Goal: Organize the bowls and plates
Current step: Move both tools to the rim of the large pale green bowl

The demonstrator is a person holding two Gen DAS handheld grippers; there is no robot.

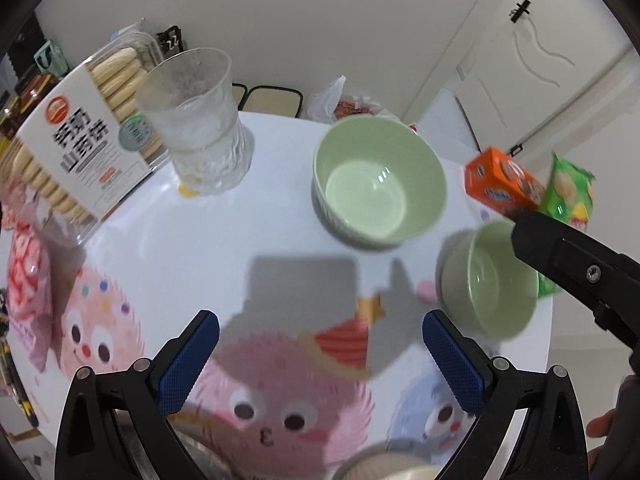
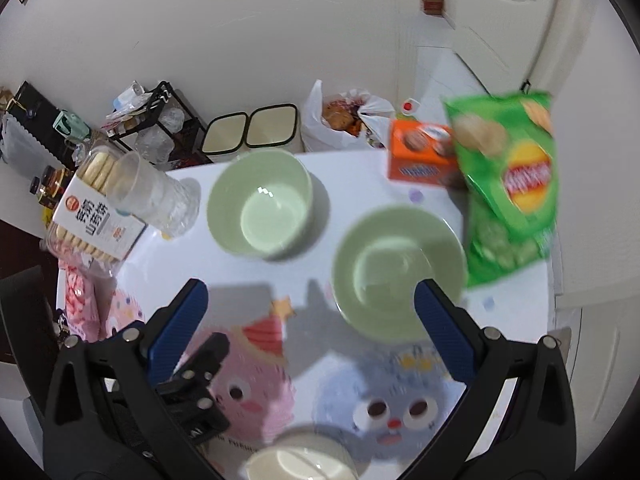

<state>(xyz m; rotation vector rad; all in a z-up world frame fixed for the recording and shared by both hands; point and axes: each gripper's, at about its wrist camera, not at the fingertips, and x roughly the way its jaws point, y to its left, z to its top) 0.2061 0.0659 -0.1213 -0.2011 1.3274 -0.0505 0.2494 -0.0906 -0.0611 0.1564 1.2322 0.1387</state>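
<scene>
Nearest the cameras, both pairs of blue-padded fingers are being held wide apart with nothing between them: the left gripper (image 1: 320, 354) is hovering over the cartoon-printed desk (image 1: 208, 256), and the right gripper (image 2: 310, 322) is hanging just above and in front of the near green bowl (image 2: 394, 268), whose rim is sitting at about 1 o'clock from its right finger. A cream bowl (image 2: 298, 462) is being glimpsed at 6 o'clock, at the near desk edge, partly cut off.

Farther on, the far green bowl (image 2: 260, 204) is standing at 11 o'clock in the right wrist view, apart from the near one. A clear ribbed glass (image 2: 154, 196) is standing just beside it at 10 o'clock, with a biscuit tray (image 2: 90, 210) behind that.

A risk is judged here: the chip bag (image 2: 508, 184) and orange box (image 2: 422, 154) are crowding the near bowl at 2 o'clock, so a wide approach could be knocking them off the edge. The smooth glazed rim could be slipping from a shallow pinch, and a bowl being carried to the far one could be clipping the glass.

The desk is being covered by a glossy white cloth with pink and blue creatures. Beyond it, pale walls, a white door (image 1: 532, 52), a plastic bag (image 2: 344, 120) and two dark-rimmed stools (image 2: 250, 132) are being seen.
</scene>
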